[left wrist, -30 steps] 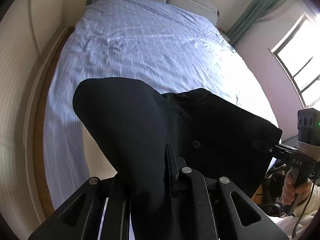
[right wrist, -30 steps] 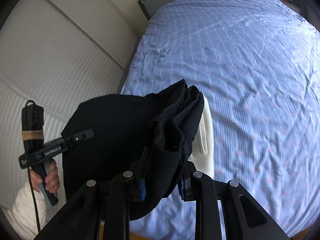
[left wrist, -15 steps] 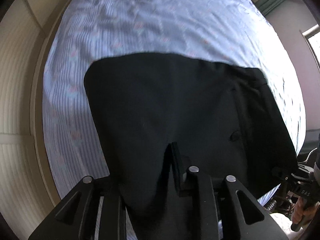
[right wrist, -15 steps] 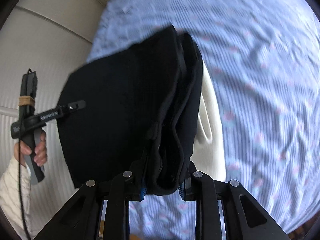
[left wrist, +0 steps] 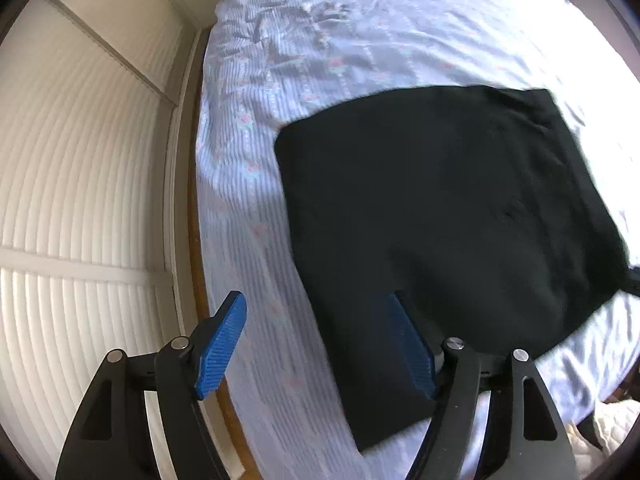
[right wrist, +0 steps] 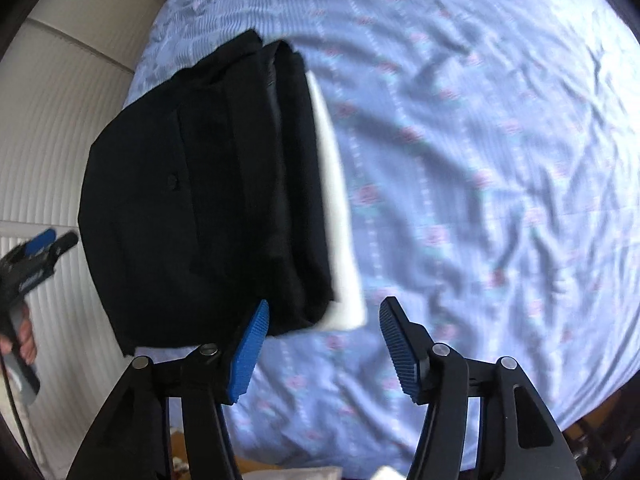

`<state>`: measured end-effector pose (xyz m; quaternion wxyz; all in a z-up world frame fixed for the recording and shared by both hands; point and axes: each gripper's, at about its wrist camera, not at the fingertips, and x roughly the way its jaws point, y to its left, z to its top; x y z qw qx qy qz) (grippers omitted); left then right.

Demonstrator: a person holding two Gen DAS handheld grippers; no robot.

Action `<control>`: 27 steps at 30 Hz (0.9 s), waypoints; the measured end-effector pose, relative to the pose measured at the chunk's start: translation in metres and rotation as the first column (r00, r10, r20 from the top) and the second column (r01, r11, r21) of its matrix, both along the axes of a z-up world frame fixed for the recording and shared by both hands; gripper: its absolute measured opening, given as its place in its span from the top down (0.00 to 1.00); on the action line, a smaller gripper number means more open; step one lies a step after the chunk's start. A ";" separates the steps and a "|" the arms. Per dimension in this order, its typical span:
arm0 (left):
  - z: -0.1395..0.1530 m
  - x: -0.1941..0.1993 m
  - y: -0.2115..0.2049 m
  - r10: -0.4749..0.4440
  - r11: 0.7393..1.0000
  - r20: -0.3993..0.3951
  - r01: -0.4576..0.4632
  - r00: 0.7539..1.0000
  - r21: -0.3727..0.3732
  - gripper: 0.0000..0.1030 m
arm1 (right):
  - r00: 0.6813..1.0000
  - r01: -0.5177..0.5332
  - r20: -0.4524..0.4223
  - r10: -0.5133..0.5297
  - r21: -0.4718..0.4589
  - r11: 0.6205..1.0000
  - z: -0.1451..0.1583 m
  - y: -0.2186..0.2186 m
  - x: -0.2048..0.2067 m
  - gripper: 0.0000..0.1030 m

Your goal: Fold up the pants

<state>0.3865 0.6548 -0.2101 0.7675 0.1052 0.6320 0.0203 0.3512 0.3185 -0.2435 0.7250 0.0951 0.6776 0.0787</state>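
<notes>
**Pants dropped on the bed, both tongs let go**

The folded black pants [left wrist: 448, 216] lie flat on the blue bed [left wrist: 360, 20], centre-right of the left view. Left tongs [left wrist: 320, 344] have just been opening, pads apart, cloth edge between them but not pinched. Right tongs [right wrist: 322, 346] have just opened too, nothing clamped, a white lining [right wrist: 340, 216] peeking out.

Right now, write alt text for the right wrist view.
A folded black pair of pants, white lining showing along one edge, lies on a blue flower-patterned bedsheet. The right gripper hangs open just over its near corner, blue pads clear of the cloth.
</notes>
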 end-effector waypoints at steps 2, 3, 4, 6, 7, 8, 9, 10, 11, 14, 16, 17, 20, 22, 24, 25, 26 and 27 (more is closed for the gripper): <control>0.014 -0.025 -0.013 0.019 0.999 0.031 -0.018 0.999 -0.035 0.27 | 0.999 -0.011 0.032 0.011 -0.024 1.000 0.011 -0.014 -0.003 0.42; 0.022 -0.038 -0.021 0.036 0.998 0.045 -0.033 0.998 -0.059 0.25 | 0.998 -0.022 0.054 0.024 -0.036 0.999 0.020 -0.022 -0.010 0.41; 0.028 -0.050 -0.029 0.047 0.996 0.061 -0.042 0.997 -0.083 0.24 | 0.997 -0.030 0.073 0.033 -0.041 0.999 0.028 -0.028 -0.016 0.38; 0.039 -0.066 -0.046 0.052 0.993 0.091 -0.042 0.994 -0.108 0.20 | 0.990 -0.045 0.133 0.051 -0.051 0.998 0.050 -0.043 -0.033 0.30; 0.047 -0.078 -0.059 0.056 0.994 0.119 -0.043 0.991 -0.105 0.19 | 0.986 -0.047 0.158 0.056 -0.058 0.997 0.059 -0.048 -0.039 0.26; 0.051 -0.082 -0.069 0.055 0.994 0.136 -0.042 0.989 -0.098 0.19 | 0.979 -0.047 0.195 0.060 -0.070 0.996 0.073 -0.058 -0.051 0.25; 0.057 -0.089 -0.080 0.054 0.995 0.156 -0.040 0.986 -0.092 0.17 | 0.974 -0.044 0.219 0.062 -0.083 0.996 0.083 -0.065 -0.061 0.24; 0.065 -0.099 -0.095 0.054 0.995 0.177 -0.038 0.983 -0.092 0.15 | 0.970 -0.042 0.234 0.062 -0.088 0.995 0.091 -0.070 -0.064 0.23; 0.071 -0.105 -0.106 0.049 0.995 0.190 -0.031 0.981 -0.096 0.14 | 0.963 -0.041 0.262 0.063 -0.091 0.995 0.105 -0.080 -0.075 0.22; 0.093 -0.124 -0.145 0.039 0.992 0.232 -0.009 0.972 -0.129 0.10 | 0.949 -0.035 0.310 0.060 -0.083 0.996 0.132 -0.105 -0.092 0.19; 0.107 -0.137 -0.173 0.032 0.988 0.257 0.008 0.966 -0.153 0.08 | 0.936 -0.027 0.347 0.057 -0.089 0.996 0.151 -0.126 -0.108 0.18; 0.114 -0.145 -0.189 0.028 0.988 0.272 0.015 0.962 -0.154 0.08 | 0.929 -0.024 0.365 0.057 -0.094 0.995 0.158 -0.135 -0.115 0.18; 0.135 -0.166 -0.234 0.016 0.985 0.320 0.041 0.947 -0.170 0.07 | 0.910 -0.018 0.410 0.058 -0.102 0.995 0.180 -0.173 -0.138 0.15; 0.149 -0.179 -0.267 0.013 0.983 0.352 0.053 0.936 -0.176 0.06 | 0.903 -0.019 0.425 0.059 -0.098 0.995 0.190 -0.197 -0.150 0.13; 0.160 -0.194 -0.298 0.026 0.982 0.381 0.048 0.924 -0.183 0.05 | 0.896 -0.030 0.440 0.062 -0.078 0.997 0.201 -0.231 -0.165 0.12; 0.167 -0.202 -0.318 0.041 0.980 0.393 0.040 0.918 -0.196 0.05 | 0.894 -0.036 0.444 0.063 -0.070 0.997 0.203 -0.240 -0.169 0.10; 0.171 -0.214 -0.333 0.058 0.978 0.401 0.028 0.914 -0.207 0.04 | 0.893 -0.044 0.446 0.065 -0.058 0.997 0.207 -0.255 -0.176 0.10; 0.175 -0.221 -0.345 0.075 0.976 0.406 0.017 0.911 -0.218 0.04 | 0.892 -0.052 0.446 0.070 -0.053 0.997 0.209 -0.270 -0.181 0.10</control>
